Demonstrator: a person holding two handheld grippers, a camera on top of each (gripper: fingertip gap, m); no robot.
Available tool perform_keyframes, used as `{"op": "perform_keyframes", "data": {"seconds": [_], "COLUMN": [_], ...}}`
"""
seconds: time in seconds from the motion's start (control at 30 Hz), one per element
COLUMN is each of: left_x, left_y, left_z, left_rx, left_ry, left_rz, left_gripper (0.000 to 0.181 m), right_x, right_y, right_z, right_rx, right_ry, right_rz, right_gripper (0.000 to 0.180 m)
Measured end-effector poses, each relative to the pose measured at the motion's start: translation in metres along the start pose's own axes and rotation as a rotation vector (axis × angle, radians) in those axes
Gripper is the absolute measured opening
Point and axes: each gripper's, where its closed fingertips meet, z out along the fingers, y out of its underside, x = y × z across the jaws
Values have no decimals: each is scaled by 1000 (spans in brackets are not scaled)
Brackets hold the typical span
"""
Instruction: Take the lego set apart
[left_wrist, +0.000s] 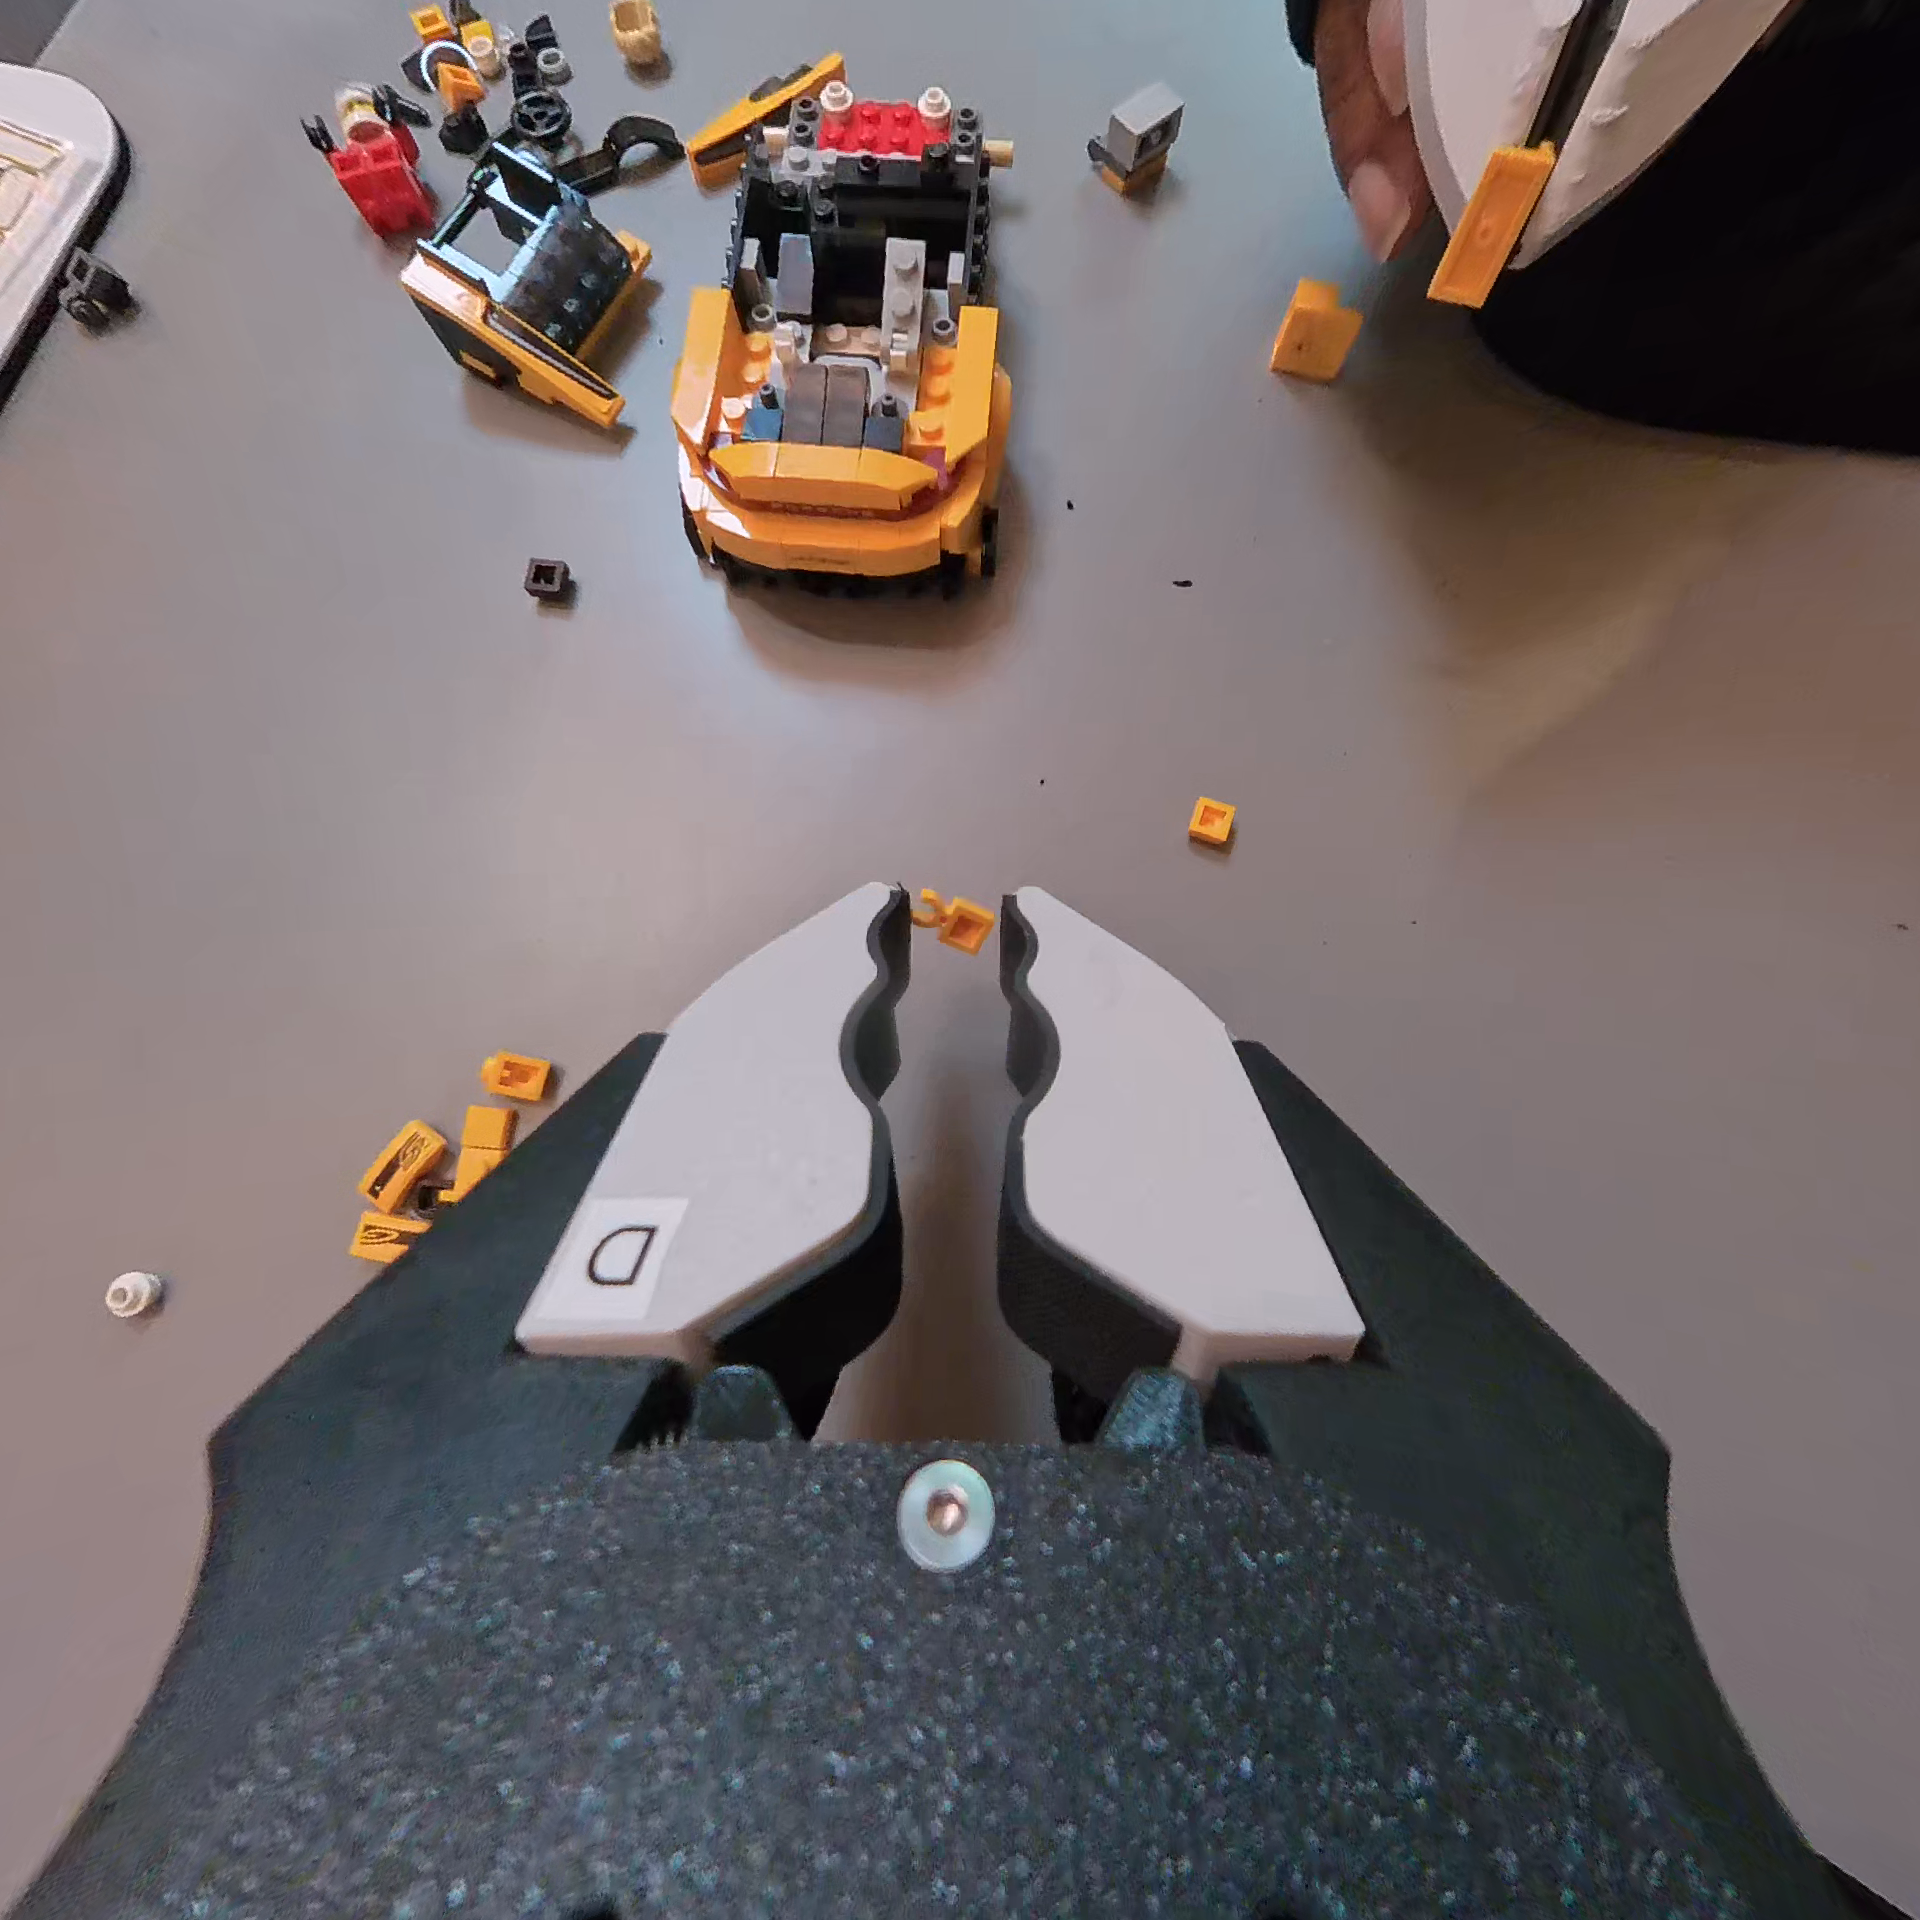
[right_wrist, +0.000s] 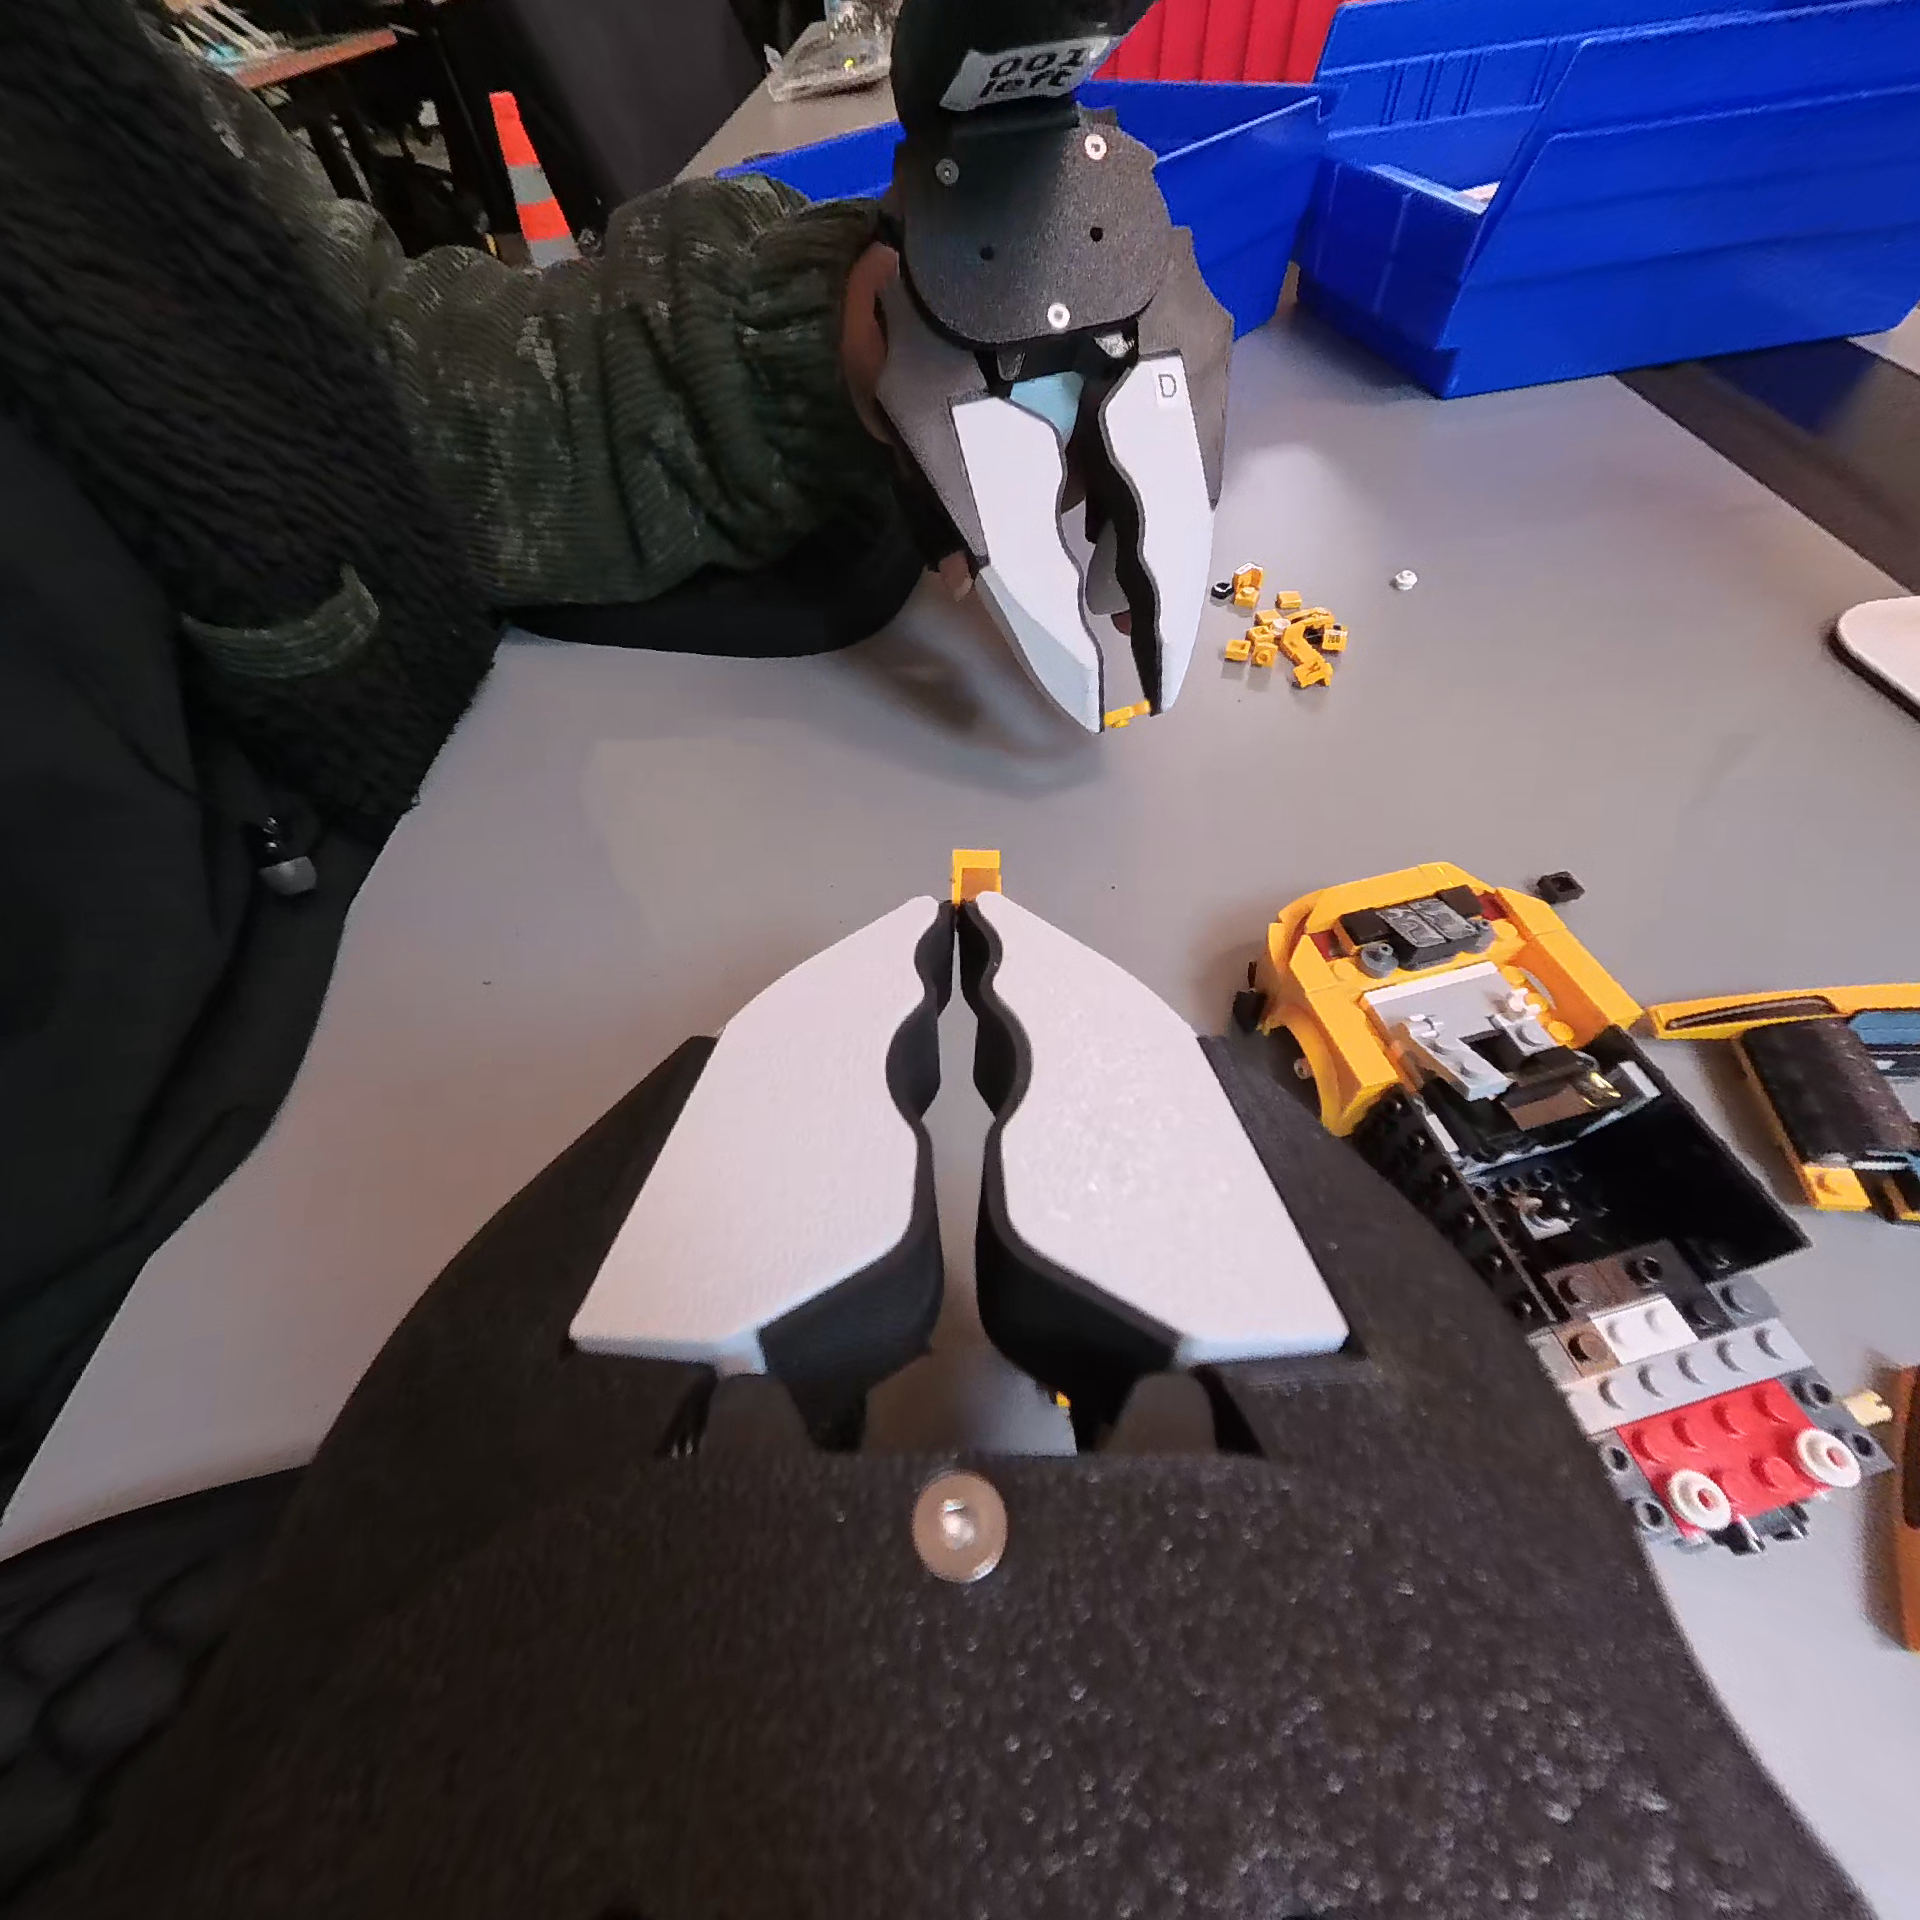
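A: Where does it stand?

B: The car (left_wrist: 836, 416) sits on the table (left_wrist: 312, 779) half stripped — roof section (left_wrist: 520, 301) lies just beside it, with loose bits scattered behind. A pile of orange pieces (right_wrist: 1283, 629) lies near the left gripper (left_wrist: 956, 914).

A: And the grippers?

B: The left one has its fingers a little apart, low over the table, with a small orange clip piece (left_wrist: 961, 920) between the tips. From the right wrist view the piece looks to be at the very tip, possibly touching one finger; I cannot tell whether it is gripped or just released. The right gripper (right_wrist: 966, 904) is clamped on an orange plate (right_wrist: 975, 871), which sticks out past the tips, well clear of the car.

A: So the step in hand?

B: Probably setting the removed parts down. I'd open the left fully and lift straight up, so the clip doesn't cling to a pad. Then carry the plate to the pile, lower it close to the table before letting go — small parts bounce.

A: Risk?

B: Sweeping the pile with the fingers when withdrawing.
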Motion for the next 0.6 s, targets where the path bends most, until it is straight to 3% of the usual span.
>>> {"op": "perform_keyframes", "data": {"seconds": [0.23,0.33,0.6], "left_x": [-2,-3,4], "left_y": [-4,-7,-25], "left_z": [-3,-7,-43], "left_rx": [29,48,194], "left_ry": [-8,-14,-9], "left_rz": [-5,7,21], "left_gripper": [17,10,9], "right_x": [1,1,4], "right_y": [1,2,2], "right_z": [1,0,0], "right_rx": [-7,-8,-6], "right_ry": [4,6,15], "right_rz": [2,3,11], "right_gripper": [1,1,1]}}
